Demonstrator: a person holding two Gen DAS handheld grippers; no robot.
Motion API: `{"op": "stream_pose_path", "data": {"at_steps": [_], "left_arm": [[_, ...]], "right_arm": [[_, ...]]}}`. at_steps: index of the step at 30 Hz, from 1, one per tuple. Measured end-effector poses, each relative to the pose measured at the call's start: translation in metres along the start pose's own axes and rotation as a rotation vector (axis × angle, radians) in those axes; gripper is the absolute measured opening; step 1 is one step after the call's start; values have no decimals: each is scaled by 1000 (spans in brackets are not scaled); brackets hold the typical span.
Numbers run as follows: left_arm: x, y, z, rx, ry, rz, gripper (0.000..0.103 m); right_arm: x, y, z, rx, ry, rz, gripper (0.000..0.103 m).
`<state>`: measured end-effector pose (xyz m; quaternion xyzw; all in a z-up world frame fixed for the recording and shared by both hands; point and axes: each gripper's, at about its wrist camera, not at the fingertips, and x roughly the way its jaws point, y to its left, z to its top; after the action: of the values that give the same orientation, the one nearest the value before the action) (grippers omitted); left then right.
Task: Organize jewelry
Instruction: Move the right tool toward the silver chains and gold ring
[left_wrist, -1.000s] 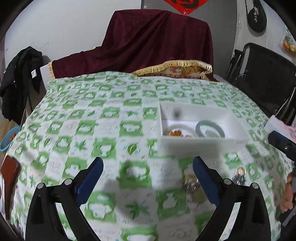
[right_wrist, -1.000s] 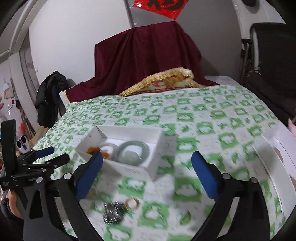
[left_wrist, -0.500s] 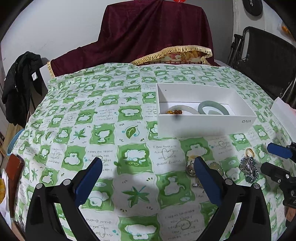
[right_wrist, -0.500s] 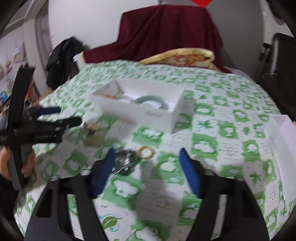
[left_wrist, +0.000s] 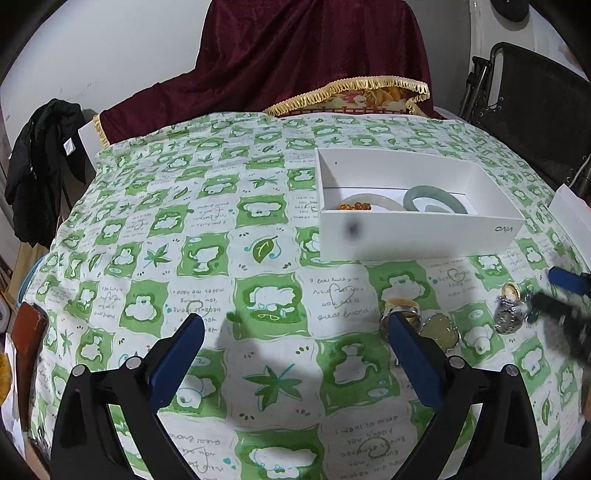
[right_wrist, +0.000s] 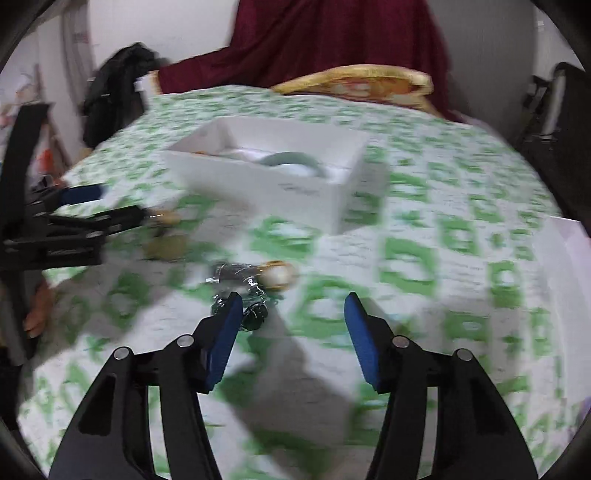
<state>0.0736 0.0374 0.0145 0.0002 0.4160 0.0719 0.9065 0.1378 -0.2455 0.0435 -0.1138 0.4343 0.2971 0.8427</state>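
Note:
A white box (left_wrist: 421, 236) on the green-checked cloth holds a pale green bangle (left_wrist: 436, 199), a whitish bangle and orange beads (left_wrist: 354, 206). Loose jewelry lies in front of it: a wide metal ring (left_wrist: 400, 312), a pale pendant (left_wrist: 441, 330), a silver beaded piece (left_wrist: 509, 314) and a gold ring (left_wrist: 511, 291). My left gripper (left_wrist: 295, 350) is open above the cloth, left of the loose pieces. My right gripper (right_wrist: 293, 325) is open, low over the silver piece (right_wrist: 243, 291) and gold ring (right_wrist: 277, 275); it also shows blurred in the left wrist view (left_wrist: 561, 295).
A dark red cloth (left_wrist: 314, 55) covers something behind the table. A black chair (left_wrist: 535, 110) stands at the right, dark clothing (left_wrist: 40, 166) hangs at the left. A white lid (left_wrist: 572, 218) lies at the table's right edge.
The right gripper has dropped and moved in toward the silver piece and gold ring, its jaws narrower than before. The left gripper has come slightly lower and closer to the cloth.

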Motion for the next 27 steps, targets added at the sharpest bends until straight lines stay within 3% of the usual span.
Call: {"op": "stream_pose_path", "data": {"at_steps": [6,11,18,23,27], "left_arm": [[-2,5,1,-20,-4,-1,100],[-1,5,1,-19,-2,1,100],[-1,3,1,-8,-3,14,100],[-2,4,1,-7,-2,15,100],[-3,5,1,-16,-5,15,100]], "right_arm": [[-11,-41,1,152,-63,-64,55],[-22,-41,3,154,-118,-22,55],[2,-15,1,34,1,6,55],[-3,-62,0,198,-20,-133,58],[-21,-81,-1,300,-99,-30,58]]}}
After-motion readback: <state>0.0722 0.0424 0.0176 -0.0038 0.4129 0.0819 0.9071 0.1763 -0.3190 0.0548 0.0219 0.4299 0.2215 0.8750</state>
